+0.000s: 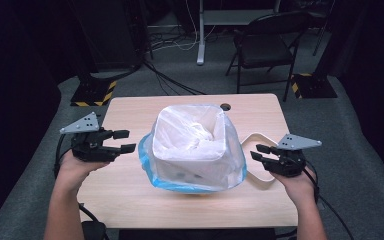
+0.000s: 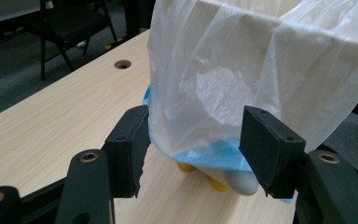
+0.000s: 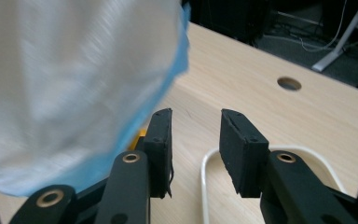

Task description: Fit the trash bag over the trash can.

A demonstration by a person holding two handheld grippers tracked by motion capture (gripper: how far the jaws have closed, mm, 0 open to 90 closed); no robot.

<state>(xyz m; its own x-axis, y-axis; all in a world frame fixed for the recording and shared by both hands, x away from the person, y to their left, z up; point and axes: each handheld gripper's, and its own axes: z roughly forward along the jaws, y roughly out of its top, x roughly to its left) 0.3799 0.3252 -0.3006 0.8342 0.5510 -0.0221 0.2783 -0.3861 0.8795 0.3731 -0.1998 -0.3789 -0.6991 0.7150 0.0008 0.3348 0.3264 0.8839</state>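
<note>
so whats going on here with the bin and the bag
A person holds a tool in each hand on either side of a small white bin standing on a wooden table. A clear plastic bag with a blue edge is draped over the bin's rim. The left tool and right tool are both open, beside the bag and holding nothing. A white loop lies on the table by the right tool.

Bin (image 1: 192, 165): white, lined with a translucent white bag (image 1: 190, 132) with a blue hem. Small feet (image 2: 216, 184) under bin: yellow. Tabletop (image 1: 130, 115): light wood grain. Left gripper (image 1: 125, 141) and right gripper (image 1: 258, 152): black, each topped by a grey plate. Cord loop (image 1: 260, 140): white.
</note>
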